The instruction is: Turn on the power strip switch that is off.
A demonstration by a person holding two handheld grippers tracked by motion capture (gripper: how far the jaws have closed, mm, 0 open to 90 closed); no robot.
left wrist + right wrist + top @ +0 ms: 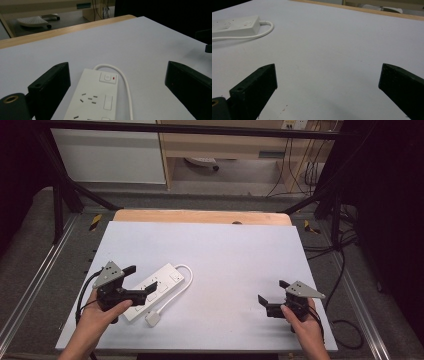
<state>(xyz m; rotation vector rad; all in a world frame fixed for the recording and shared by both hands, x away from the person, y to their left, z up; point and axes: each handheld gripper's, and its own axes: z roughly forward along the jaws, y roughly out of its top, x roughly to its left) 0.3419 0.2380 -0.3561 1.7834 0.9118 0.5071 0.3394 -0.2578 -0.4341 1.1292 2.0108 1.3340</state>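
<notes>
The left gripper (139, 279) hovers with fingers (50, 87) spread wide above the near end of the white plastic power strip (152, 290). That strip lies on the pale grey desk (225, 260), its white cord (186, 280) looping beside it to a white plug (152, 319). The right gripper (270, 296), fingers (254, 92) also spread and empty, hangs well apart from the strip, on its right.

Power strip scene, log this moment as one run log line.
left gripper: open, over power strip | right gripper: open, over bare table | plug: lying loose beside strip

A pale table in a dim workroom

The white table top (225, 255) lies on a wooden board (200, 216); beyond stand a light wood desk (225, 145) and a white cabinet (107, 155), with black cables (300, 170) trailing over grey floor (30, 250).
</notes>
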